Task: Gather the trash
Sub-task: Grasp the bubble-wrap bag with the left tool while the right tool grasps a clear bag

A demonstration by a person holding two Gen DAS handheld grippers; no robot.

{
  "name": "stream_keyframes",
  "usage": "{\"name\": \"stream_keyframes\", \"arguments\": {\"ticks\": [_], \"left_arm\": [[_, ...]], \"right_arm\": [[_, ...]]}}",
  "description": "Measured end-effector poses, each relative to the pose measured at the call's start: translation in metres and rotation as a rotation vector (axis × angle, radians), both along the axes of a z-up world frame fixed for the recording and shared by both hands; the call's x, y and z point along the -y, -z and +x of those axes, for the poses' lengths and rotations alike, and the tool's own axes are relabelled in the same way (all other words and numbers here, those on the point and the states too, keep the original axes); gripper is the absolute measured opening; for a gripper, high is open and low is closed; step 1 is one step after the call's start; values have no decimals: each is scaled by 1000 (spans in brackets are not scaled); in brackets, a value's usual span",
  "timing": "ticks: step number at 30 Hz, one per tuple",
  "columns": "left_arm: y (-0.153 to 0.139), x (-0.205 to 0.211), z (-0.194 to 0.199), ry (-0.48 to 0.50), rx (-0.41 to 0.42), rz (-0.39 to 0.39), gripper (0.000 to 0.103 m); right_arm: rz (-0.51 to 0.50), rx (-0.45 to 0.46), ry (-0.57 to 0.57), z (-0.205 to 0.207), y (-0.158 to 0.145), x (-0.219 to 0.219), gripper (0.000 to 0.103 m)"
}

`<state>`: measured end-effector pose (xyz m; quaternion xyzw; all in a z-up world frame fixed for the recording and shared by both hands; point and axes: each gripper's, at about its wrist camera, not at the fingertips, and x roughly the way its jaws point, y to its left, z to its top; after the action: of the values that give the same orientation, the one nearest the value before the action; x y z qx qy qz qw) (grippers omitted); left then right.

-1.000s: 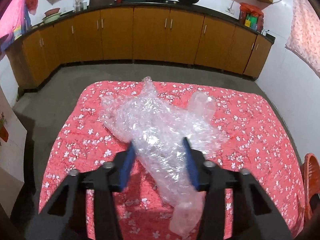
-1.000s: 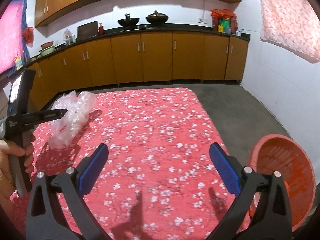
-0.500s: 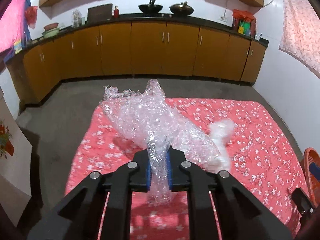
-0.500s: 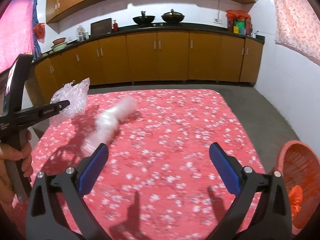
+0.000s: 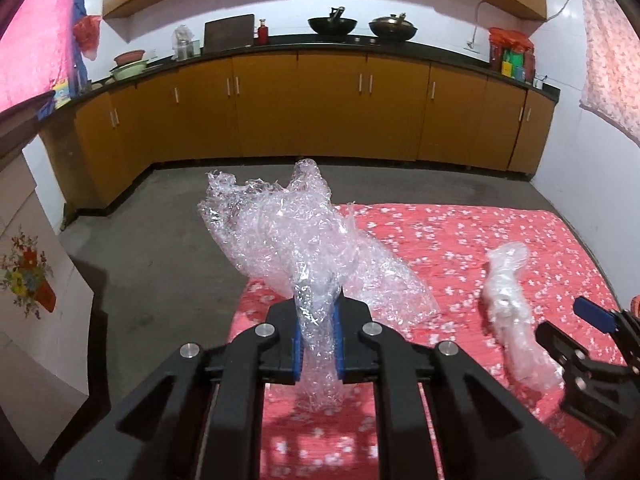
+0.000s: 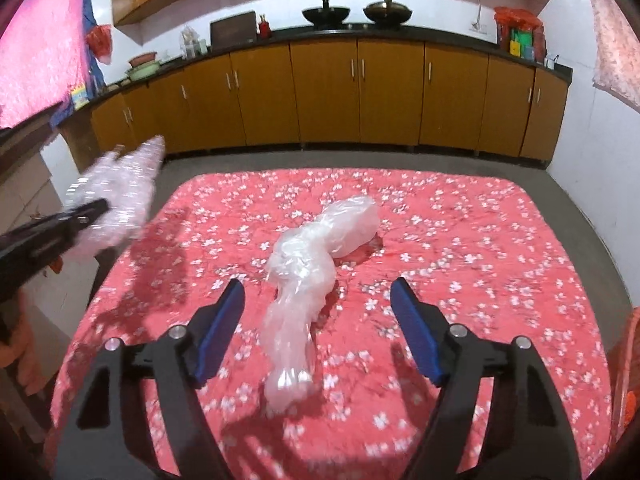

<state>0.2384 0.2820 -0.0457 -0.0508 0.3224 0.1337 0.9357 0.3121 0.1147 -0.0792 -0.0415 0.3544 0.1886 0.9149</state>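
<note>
My left gripper (image 5: 317, 340) is shut on a crumpled sheet of bubble wrap (image 5: 296, 236), lifted off the red flowered cloth (image 5: 460, 236); the wrap shows blurred at the left of the right wrist view (image 6: 120, 196). A twisted clear plastic bag (image 6: 316, 268) lies on the cloth in the middle, also at the right of the left wrist view (image 5: 508, 304). My right gripper (image 6: 320, 324) hangs over the bag's near end, jaws closing, with the bag between the blue pads but untouched. Its finger tips (image 5: 592, 316) show at the far right of the left wrist view.
An orange basket (image 6: 628, 360) peeks in at the right edge beside the cloth. Brown cabinets (image 5: 320, 104) with a dark counter carrying pans run along the far wall. Grey floor (image 5: 160, 240) surrounds the cloth. A white panel with a flower print (image 5: 28, 280) stands left.
My left gripper closed on the bubble wrap and lifted it up and leftward. The plastic bag dropped free onto the cloth. My right gripper swung left over the bag and its jaws narrowed.
</note>
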Motion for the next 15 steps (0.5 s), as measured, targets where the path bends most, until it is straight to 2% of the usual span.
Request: {"name": "stream_keyframes", "arguments": {"ticks": [5,9,11,13,15], "left_arm": [[6,-8,0,-15,-3,-6,11],[8,-5,-2,-12,-6,-5,11],[8,-4,-3,-10,-7,-8,11],[7,-3,-4,-6,-6,-9,11],[7,-2,-5,-1,-5,-10,11]], "right_arm": [[-19,-59,43,23,15,-9,74],[-88,-73,23,31,25,-20,73],[-102,-89,18,32,30,-21,60],[-112,-123,0,32,37,-21,40],[-113,-144,-4,32,39,-19,29]]}}
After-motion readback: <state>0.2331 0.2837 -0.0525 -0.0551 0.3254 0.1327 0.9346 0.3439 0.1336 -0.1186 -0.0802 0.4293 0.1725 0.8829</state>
